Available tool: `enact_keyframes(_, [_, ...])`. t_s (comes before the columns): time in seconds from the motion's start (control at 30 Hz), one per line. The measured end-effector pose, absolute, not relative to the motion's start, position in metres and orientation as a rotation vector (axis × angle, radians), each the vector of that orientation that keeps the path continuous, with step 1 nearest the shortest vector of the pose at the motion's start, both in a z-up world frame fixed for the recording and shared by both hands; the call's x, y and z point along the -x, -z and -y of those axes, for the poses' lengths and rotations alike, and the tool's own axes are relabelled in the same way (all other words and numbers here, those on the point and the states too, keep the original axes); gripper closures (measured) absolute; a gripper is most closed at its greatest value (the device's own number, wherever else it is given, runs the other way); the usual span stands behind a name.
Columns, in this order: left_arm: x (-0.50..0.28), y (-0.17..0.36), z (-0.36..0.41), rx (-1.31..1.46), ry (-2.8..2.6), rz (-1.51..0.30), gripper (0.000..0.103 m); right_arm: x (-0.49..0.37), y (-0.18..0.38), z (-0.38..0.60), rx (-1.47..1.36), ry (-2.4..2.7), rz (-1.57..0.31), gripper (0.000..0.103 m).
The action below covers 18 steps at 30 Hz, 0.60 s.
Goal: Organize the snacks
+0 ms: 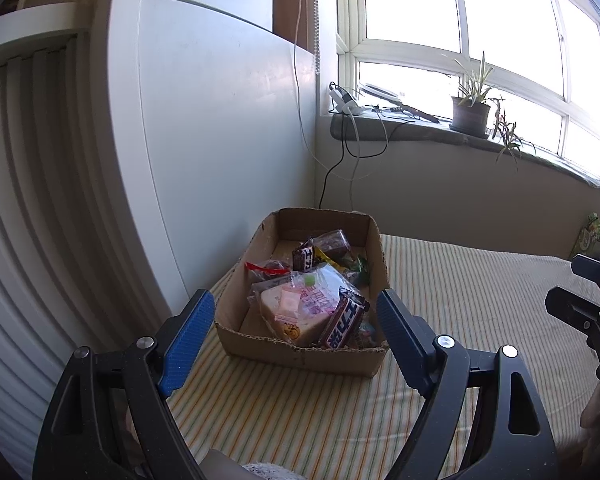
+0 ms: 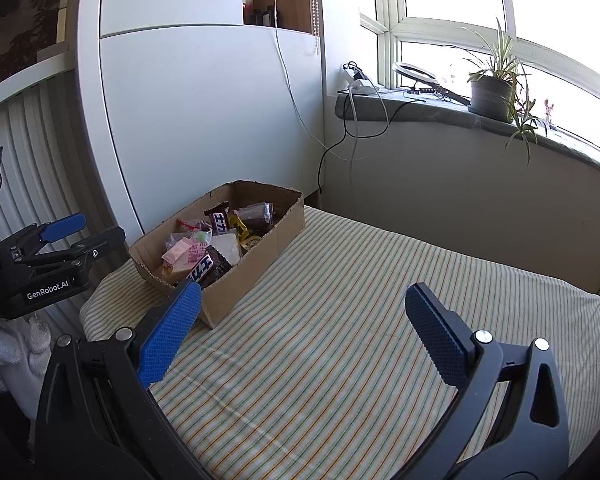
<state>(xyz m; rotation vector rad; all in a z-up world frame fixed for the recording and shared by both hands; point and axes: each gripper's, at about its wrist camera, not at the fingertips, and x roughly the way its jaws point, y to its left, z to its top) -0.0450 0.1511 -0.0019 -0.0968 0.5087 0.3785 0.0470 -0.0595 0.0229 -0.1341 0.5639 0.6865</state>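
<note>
Snacks heaped in cardboard box against wall. Left gripper spread wide, empty, framing box. Right gripper wide, empty, above striped bedsheet.

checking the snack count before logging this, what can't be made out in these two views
- Lower snacks in the cardboard box: both views, buried under the top wrappers, so no full count.
- Chocolate bar wrapper: its lower end is hidden by the box's front wall in the left wrist view.
- Green package: left wrist view, partly hidden by the right gripper, too blurred to identify.
- Small figurine on the windowsill: right wrist view, too small.
</note>
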Motion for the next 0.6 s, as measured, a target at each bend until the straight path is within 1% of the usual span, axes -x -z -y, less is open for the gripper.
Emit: enact_keyframes(0.6, [0.050,0.001,-0.150,0.096,-0.376,-0.493,0.020,-0.047,-0.018,0.072,0.121,-0.638,-0.570,0.000])
